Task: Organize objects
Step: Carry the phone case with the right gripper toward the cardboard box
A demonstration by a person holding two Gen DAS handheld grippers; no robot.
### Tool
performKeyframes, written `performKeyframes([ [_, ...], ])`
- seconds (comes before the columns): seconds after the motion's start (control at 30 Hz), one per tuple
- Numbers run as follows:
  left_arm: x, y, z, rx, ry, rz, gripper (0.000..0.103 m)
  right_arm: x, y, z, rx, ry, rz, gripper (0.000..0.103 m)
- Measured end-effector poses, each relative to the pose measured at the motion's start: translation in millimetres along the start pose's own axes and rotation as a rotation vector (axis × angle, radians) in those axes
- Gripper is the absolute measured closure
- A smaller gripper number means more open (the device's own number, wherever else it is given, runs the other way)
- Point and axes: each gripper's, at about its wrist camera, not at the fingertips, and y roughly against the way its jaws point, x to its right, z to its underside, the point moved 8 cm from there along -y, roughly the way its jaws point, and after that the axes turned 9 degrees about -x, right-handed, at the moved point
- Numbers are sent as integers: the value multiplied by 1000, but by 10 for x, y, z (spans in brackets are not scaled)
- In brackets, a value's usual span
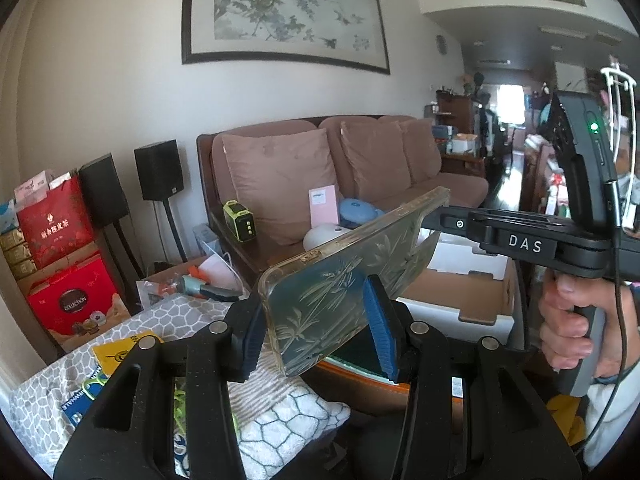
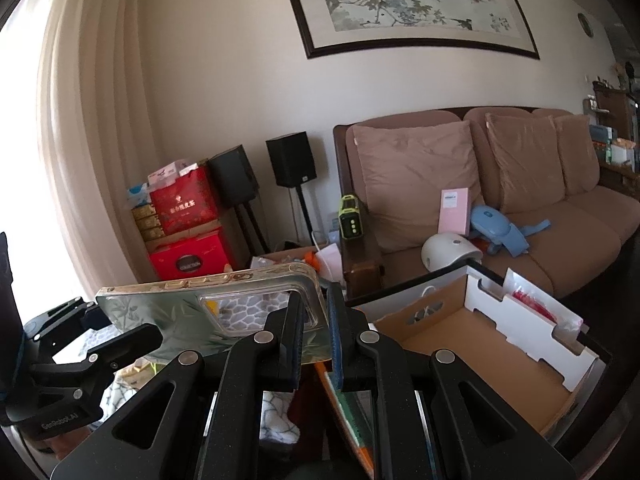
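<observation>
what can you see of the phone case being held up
The phone case is clear, yellowed plastic printed with bamboo leaves on a green-blue ground, with a rectangular camera cutout at one end. It hangs in the air, tilted, empty. The left tool clamps its width, and the right tool pinches the cutout end.

sofa (image 2: pixel 520 184) | framed painting (image 1: pixel 280 12) | two black speakers (image 2: pixel 290 158) | red gift boxes (image 1: pixel 74 300)

Home living room (sofa (image 2: pixel 520 200), framed painting (image 2: pixel 408 4)).
</observation>
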Motion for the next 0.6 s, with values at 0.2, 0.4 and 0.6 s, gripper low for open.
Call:
performKeyframes([
  [0.2, 26, -37, -52, 8, 3, 9, 58, 62, -6, 1, -1, -3, 15, 93],
  [0.4, 74, -73, -108, 11, -6, 23, 58, 165, 15, -12, 2, -27, 12, 93],
  [0.6, 143, -114, -177, 23, -18, 34, 58, 260, 47, -26, 5, -48, 20, 93],
])
